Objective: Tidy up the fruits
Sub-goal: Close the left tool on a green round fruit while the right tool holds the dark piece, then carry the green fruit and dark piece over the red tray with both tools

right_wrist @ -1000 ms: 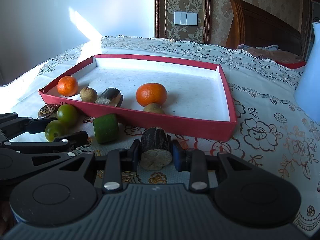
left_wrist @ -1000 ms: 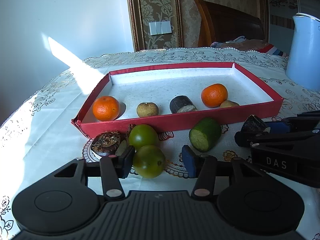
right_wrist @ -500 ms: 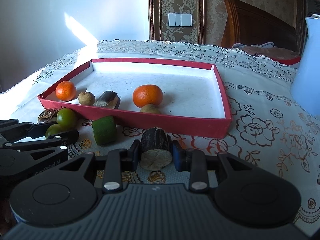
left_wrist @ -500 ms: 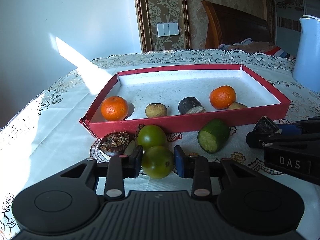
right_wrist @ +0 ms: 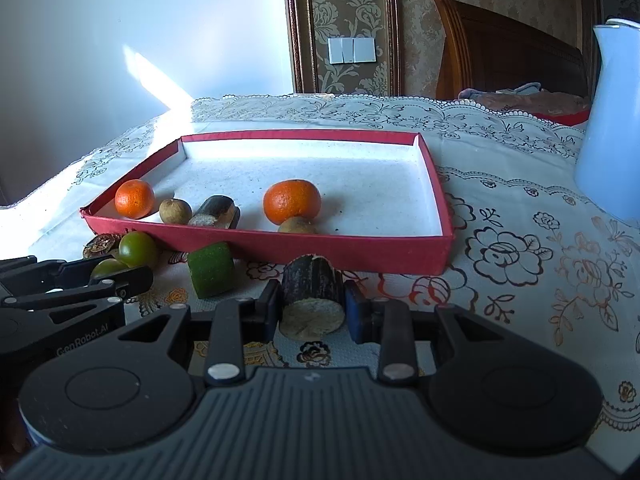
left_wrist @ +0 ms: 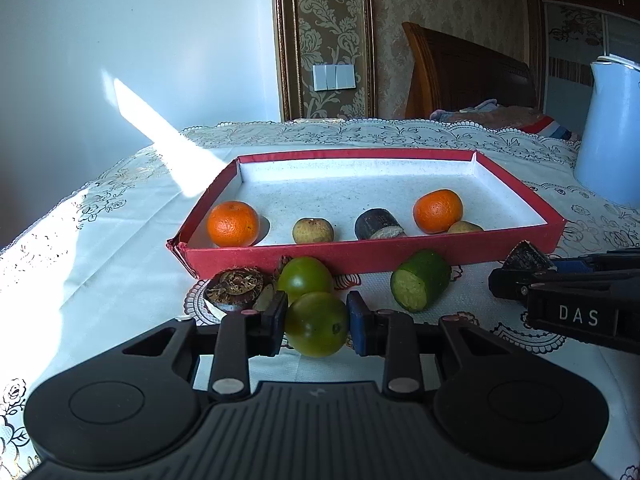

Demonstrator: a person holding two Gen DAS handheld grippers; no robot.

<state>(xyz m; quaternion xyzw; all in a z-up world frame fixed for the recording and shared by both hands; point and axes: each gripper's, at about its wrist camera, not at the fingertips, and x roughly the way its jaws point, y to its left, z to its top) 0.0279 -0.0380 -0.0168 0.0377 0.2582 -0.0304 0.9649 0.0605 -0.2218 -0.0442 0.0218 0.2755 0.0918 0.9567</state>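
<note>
— Fruits: where? Red tray (left_wrist: 516, 184) on lace-covered surface (right_wrist: 520, 248): two tangerines (left_wrist: 233, 224), two longans, dark cane stub.
— Outside tray?
— Cucumber piece (left_wrist: 420, 285), green tomato (left_wrist: 306, 278), beside front wall.
— Tongs?
— Left tongs (left_wrist: 316, 322) clamped on green tomato (left_wrist: 317, 324); right tongs (right_wrist: 312, 309) clamped on sugarcane chunk (right_wrist: 313, 300).

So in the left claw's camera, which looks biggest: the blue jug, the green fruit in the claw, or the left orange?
1. Blue jug, though cut off at the edge.
2. Green fruit, but it's nearest the camera.
3. Left orange, possibly similar in real size.
</note>
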